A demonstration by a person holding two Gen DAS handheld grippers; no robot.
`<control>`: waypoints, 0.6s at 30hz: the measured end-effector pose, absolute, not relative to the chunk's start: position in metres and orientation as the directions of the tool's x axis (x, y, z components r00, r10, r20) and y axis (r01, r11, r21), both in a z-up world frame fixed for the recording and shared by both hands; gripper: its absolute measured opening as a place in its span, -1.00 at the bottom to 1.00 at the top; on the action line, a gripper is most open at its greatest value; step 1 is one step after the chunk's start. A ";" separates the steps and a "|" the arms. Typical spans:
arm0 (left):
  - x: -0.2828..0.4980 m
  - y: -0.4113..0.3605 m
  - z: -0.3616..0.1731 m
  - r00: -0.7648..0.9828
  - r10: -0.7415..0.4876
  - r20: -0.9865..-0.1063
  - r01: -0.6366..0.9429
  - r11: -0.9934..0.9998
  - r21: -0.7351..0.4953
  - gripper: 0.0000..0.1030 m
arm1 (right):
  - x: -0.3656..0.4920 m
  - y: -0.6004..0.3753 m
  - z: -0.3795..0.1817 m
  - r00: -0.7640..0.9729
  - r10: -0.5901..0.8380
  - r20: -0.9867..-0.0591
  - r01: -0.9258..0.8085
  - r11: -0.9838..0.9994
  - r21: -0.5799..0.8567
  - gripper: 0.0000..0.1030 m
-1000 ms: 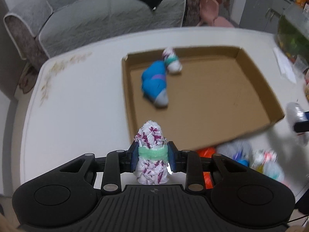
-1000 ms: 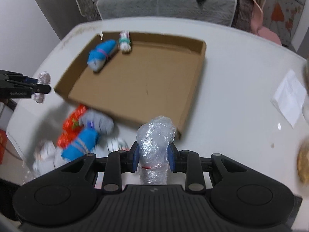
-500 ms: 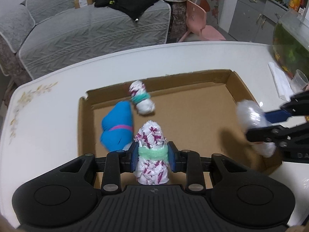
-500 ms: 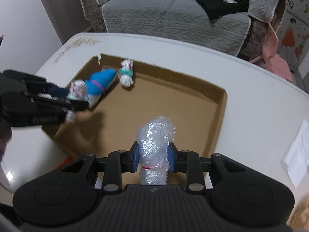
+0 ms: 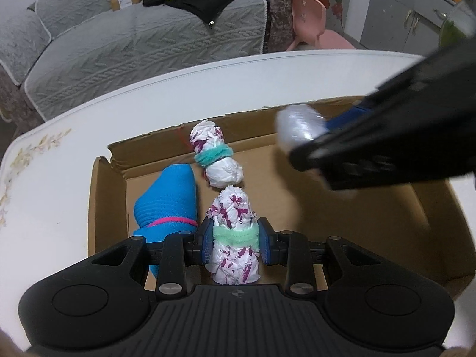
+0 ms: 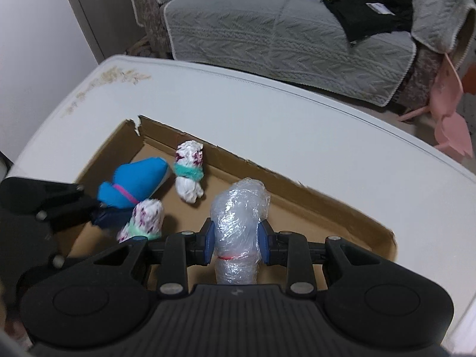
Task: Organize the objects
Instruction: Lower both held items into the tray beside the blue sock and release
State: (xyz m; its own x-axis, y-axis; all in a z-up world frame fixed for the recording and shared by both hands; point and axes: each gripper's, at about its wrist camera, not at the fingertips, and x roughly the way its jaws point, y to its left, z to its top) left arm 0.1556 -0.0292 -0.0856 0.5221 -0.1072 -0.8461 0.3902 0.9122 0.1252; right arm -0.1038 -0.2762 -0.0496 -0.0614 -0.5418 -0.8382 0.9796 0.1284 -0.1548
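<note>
Nearest, left gripper (image 5: 235, 239) clamped on a white-and-magenta bundle (image 5: 233, 238) with a green band, held over the cardboard tray (image 5: 105, 208). Right gripper (image 6: 236, 239) clamped on a clear plastic bundle (image 6: 238, 223), also over the tray. Farther in, a blue roll (image 5: 168, 205) and a second patterned bundle (image 5: 215, 157) lie near the tray's far wall. Beyond the tray: white table (image 6: 267, 113), grey sofa (image 6: 282, 29). No legible writing.

Matt cardboard tray (image 5: 107, 196); crinkly glossy plastic roll (image 6: 238, 208); smooth white table (image 6: 267, 113).
</note>
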 end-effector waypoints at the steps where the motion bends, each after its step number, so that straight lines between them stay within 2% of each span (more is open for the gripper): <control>1: 0.156 -0.030 -0.088 0.527 -0.101 -0.844 0.388 0.912 0.133 -0.28 | -0.102 -0.281 -0.052 -0.066 -0.538 -0.841 0.979 0.130 -0.160 -0.48; 10: 0.158 -0.028 -0.094 0.553 -0.092 -0.828 0.367 0.919 0.143 -0.27 | -0.093 -0.295 -0.061 -0.058 -0.516 -0.855 0.971 0.170 -0.169 -0.48; 18: 0.160 -0.026 -0.094 0.552 -0.095 -0.828 0.357 0.925 0.133 -0.24 | -0.088 -0.290 -0.062 -0.044 -0.510 -0.859 0.972 0.176 -0.154 -0.38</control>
State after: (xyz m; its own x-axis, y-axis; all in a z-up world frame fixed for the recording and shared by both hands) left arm 0.1603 -0.0257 -0.0944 0.5524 -0.0945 -0.8282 0.3571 0.9246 0.1327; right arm -0.0878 -0.2899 -0.0620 -0.0441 -0.5096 -0.8593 0.9722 0.1760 -0.1543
